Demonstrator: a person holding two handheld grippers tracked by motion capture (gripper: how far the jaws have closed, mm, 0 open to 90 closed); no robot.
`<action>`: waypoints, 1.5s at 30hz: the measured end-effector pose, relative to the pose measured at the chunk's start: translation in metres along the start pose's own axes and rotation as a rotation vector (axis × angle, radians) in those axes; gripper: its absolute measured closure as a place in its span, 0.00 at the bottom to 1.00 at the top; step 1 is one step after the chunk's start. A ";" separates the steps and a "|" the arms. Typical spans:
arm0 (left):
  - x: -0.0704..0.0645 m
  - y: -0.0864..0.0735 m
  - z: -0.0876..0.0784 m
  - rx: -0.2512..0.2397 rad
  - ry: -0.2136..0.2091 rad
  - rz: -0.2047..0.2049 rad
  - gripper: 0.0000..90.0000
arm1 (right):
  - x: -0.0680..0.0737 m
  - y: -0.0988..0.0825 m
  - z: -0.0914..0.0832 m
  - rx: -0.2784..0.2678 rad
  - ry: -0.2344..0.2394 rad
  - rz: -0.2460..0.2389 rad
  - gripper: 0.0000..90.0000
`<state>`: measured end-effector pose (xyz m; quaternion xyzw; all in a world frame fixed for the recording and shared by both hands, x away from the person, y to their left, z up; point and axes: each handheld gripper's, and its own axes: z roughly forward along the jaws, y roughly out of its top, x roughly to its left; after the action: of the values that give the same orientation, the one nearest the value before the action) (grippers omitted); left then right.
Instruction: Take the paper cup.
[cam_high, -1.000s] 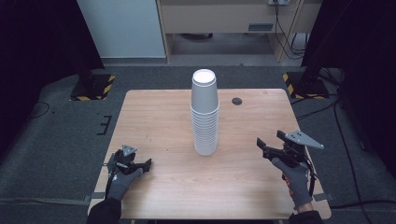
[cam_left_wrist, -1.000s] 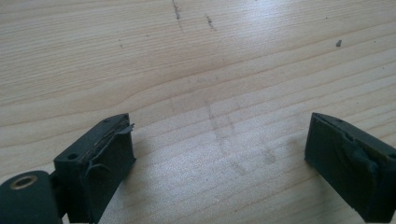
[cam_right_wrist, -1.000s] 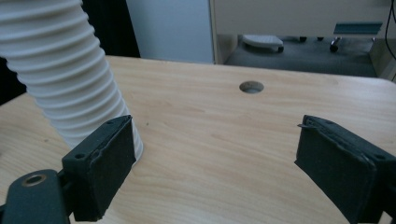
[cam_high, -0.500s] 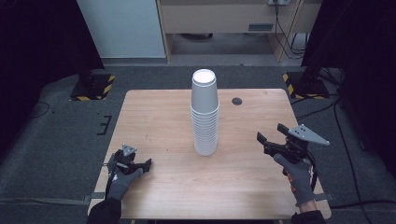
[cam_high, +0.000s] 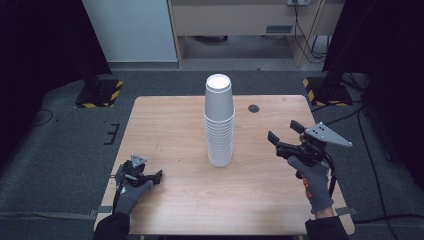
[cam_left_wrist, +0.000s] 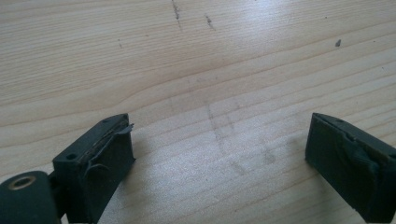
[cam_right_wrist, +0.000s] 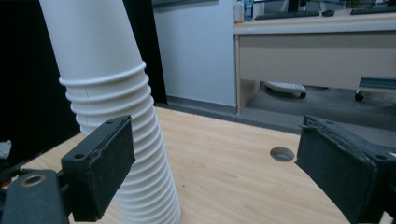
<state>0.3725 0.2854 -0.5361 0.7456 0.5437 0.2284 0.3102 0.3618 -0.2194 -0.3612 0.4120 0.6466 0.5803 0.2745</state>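
Stack of white paper cups (cam_high: 219, 122), smooth tapered cone on top and ridged with nested rims below, upright mid-table on the pale wood-grain table (cam_high: 175, 130), near side of a small round hole (cam_high: 254, 108). Right of the stack, well apart from it and raised off the wood: right gripper (cam_high: 282, 136), black jaws spread wide, holding nothing. Left of the stack, low at the near table edge: left gripper (cam_high: 154, 177), padded jaws likewise wide apart, empty over bare grain.
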 end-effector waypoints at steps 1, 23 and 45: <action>0.000 0.000 0.000 0.000 0.000 0.000 0.08 | 0.001 0.002 0.000 -0.006 0.001 0.000 0.13; 0.000 0.000 0.000 0.002 -0.003 0.003 0.07 | 0.032 0.047 0.031 -0.049 0.055 -0.030 0.12; 0.000 0.000 0.001 0.005 -0.006 0.007 0.06 | 0.066 0.066 0.068 -0.047 0.127 -0.044 0.12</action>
<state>0.3733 0.2855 -0.5362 0.7491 0.5407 0.2257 0.3091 0.3985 -0.1283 -0.3003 0.3535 0.6576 0.6143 0.2553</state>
